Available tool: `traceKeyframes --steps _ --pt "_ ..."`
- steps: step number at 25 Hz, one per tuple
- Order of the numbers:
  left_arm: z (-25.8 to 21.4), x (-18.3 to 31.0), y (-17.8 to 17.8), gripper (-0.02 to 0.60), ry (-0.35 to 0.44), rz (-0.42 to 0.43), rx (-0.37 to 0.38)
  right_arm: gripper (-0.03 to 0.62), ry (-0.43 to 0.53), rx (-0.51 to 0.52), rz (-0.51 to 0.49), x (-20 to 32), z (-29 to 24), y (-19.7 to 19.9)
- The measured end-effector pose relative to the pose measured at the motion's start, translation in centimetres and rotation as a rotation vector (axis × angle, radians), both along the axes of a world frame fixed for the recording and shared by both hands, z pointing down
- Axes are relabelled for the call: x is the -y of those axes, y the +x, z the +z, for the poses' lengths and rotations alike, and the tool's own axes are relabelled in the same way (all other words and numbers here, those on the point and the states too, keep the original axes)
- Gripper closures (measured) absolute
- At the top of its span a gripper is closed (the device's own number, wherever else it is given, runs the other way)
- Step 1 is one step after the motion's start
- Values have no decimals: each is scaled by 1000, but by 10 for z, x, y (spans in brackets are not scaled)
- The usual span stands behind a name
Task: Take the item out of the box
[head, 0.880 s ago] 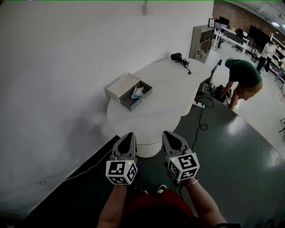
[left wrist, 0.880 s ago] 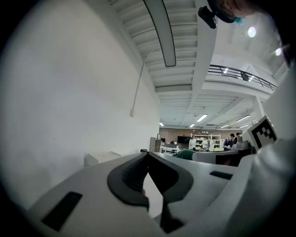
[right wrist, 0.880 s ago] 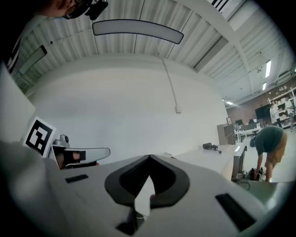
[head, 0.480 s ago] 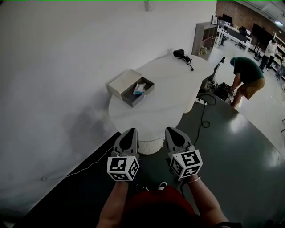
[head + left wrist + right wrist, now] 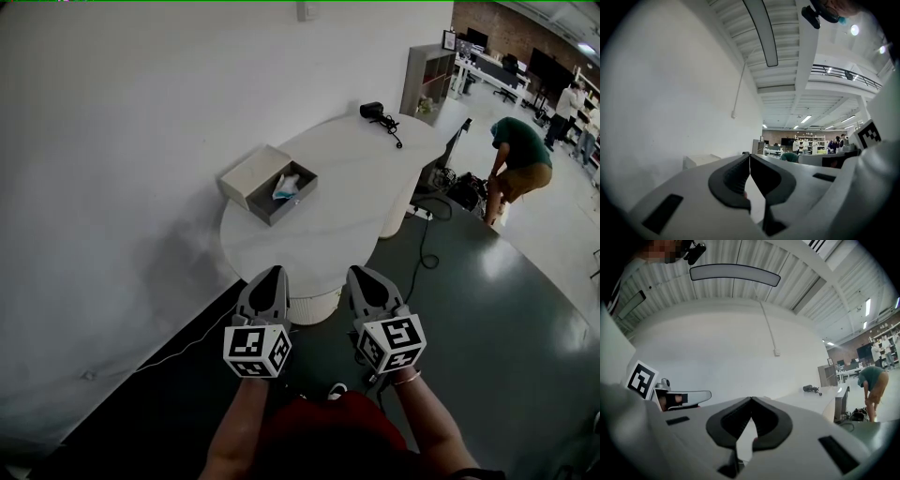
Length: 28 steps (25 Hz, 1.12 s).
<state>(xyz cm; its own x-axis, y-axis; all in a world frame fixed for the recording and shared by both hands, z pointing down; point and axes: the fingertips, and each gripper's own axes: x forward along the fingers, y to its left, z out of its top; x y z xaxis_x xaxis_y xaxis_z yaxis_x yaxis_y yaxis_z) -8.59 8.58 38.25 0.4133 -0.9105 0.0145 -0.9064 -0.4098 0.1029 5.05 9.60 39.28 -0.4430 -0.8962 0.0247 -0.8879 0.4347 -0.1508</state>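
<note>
I have both tools low in the head view, held over a glossy dark grey floor [image 5: 487, 309], well short of the task's things. The left hand-held gripper [image 5: 273, 272] is smooth grey moulded plastic with black ribbed pads. Its jaws are pressed together and there is nothing between them. The right hand-held gripper [image 5: 357, 271] has the same build, and it is likewise closed and empty. Each carries a white cube with black square markers on its faces.

Ahead is a smooth, matte white surface with a rounded, bean-like outline [image 5: 328, 239], standing against a plain white wall [image 5: 122, 141]. On its left part sits a shallow grey rectangular box [image 5: 298, 197], open at the top. A small crumpled white-and-teal packet [image 5: 287, 186] lies inside it. A pale beige flat rectangular lid [image 5: 249, 173] touches the box's far-left side. I cannot tell whether the two are hinged. At the far end of the surface rests a black rounded device with a trailing cord [image 5: 375, 112]. A thin black cable [image 5: 424, 248] snakes across the floor beside the surface.

By count, there are two hand-held grippers, two marker cubes, one box, one lid, one packet and one black device. One person in a dark green top [image 5: 520, 150] is bent over at the right.
</note>
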Motion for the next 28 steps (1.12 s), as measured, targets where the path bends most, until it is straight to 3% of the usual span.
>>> traceKeyframes --steps 18,28 --pt "2 22 29 554 -17 -8 25 580 -12 -17 23 11 5 39" --pt "13 40 39 452 -43 -25 73 580 -42 -17 10 21 17 46"
